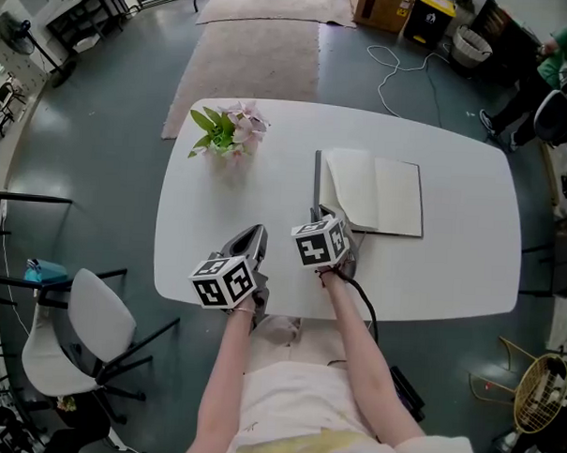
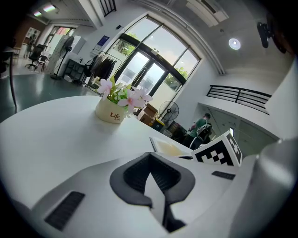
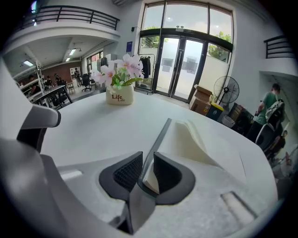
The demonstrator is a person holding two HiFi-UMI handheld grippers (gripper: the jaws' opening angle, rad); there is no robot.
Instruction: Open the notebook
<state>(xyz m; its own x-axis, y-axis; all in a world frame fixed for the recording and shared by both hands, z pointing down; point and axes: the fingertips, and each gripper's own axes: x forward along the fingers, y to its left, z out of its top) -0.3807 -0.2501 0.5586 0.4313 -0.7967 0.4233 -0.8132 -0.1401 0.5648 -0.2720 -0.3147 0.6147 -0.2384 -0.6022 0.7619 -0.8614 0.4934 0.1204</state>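
The notebook [image 1: 383, 192] lies on the white table [image 1: 451, 266] with its cream pages showing. Its grey cover [image 1: 316, 180] stands up on edge along the left side, and several pages curl up beside it. My right gripper [image 1: 327, 216] sits at the notebook's near left corner, shut on the cover [image 3: 156, 139] with a few page corners between its pads [image 3: 128, 173]. My left gripper [image 1: 255, 235] rests to the left on bare table, shut and holding nothing [image 2: 149, 155]. In the left gripper view the notebook [image 2: 170, 148] shows beyond the jaws.
A pot of pink flowers [image 1: 229, 131] stands at the table's far left, well away from the notebook. A white chair [image 1: 82, 334] is on the floor at the left. A rug [image 1: 258, 55] and boxes lie beyond the table, and a person [image 1: 564, 69] is at the far right.
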